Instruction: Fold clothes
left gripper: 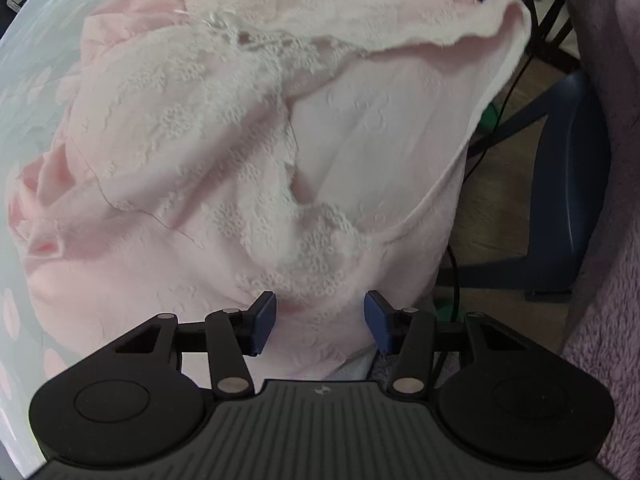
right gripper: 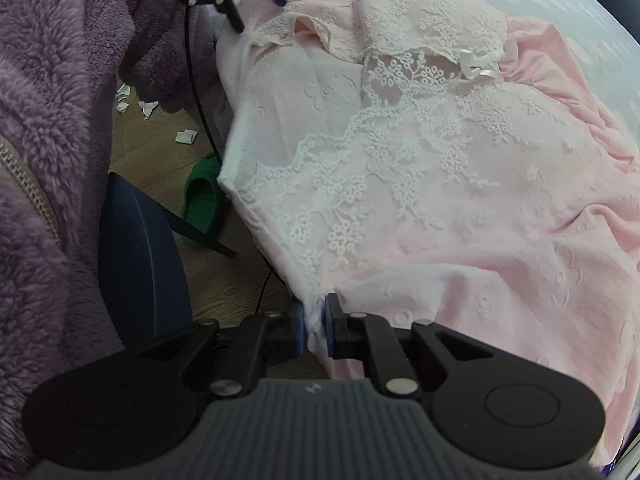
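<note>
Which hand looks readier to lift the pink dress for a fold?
Right, probably. The right gripper already pinches the pink dress at its edge, while the left gripper hangs above it with open jaws.

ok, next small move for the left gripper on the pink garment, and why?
Probably close the left gripper: its open jaws straddle a fold of the pink garment without pinching it, while the right gripper already clamps the edge.

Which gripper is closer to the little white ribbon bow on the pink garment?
Hard to call; probably the left. The left gripper hangs open over the pink garment, lace side; the right gripper pinches its table-edge hem, farther from the bow.
</note>
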Motion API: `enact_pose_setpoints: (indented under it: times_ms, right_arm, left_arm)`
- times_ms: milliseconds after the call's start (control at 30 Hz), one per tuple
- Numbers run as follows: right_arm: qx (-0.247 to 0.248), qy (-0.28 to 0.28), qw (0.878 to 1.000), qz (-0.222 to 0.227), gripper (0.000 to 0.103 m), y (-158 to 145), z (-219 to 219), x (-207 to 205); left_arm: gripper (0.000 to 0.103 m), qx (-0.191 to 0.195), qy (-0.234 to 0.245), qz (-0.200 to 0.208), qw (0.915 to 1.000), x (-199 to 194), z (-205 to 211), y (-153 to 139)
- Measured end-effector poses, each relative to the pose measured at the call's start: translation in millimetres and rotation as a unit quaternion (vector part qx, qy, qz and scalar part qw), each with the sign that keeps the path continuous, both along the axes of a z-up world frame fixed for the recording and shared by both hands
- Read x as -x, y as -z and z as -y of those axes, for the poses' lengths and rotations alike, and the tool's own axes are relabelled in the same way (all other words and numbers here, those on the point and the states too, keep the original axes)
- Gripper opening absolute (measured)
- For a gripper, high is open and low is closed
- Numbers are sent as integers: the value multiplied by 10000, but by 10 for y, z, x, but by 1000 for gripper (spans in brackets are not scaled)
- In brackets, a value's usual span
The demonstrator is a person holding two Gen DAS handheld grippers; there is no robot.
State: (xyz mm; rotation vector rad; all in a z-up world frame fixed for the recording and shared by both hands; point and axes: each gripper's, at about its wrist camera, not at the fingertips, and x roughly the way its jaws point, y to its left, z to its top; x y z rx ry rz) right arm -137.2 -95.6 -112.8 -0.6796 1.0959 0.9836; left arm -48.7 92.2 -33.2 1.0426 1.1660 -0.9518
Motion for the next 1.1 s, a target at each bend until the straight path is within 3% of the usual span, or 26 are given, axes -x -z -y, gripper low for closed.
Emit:
enact_pose_setpoints:
  times_ms: [200, 333, 400, 500, 733, 933, 1033, 1067, 1100]
  right_arm:
    - [-29, 27, 10000, 11, 13, -28, 9, -9]
    - [-1, -1, 10000, 34, 15, -28, 12, 0]
    - [-31, -12, 10000, 68, 19, -48, 23, 15]
    - [-122, -75, 9998, 160, 38, -90, 27, 61]
    - [-543, -573, 9961, 388, 43, -222, -51, 209]
    - [18, -1238, 9908, 545, 47, 93, -341, 346]
    - [236, -1326, 9877, 798, 35, 226, -414, 368]
    - [286, -1292, 9876, 849, 13, 244, -417, 352]
    - [325, -1237, 9876, 907, 8, 234, -401, 333]
  left_arm:
    - [40, -40, 192, 161, 9997, 140, -24, 47]
    - [26, -118, 170, 351, 9992, 165, -7, 135]
    - [22, -157, 219, 423, 9987, 194, 3, 174]
    - [17, -147, 212, 484, 9985, 226, 2, 158]
    - [10, -75, 101, 564, 9983, 272, -17, 100]
    - [8, 40, 178, 677, 9975, 374, -14, 9]
    - [7, 91, 288, 720, 9969, 440, -14, -79]
    - [6, 107, 340, 721, 9968, 458, -12, -112]
    - [5, 123, 391, 721, 9966, 476, -10, -146]
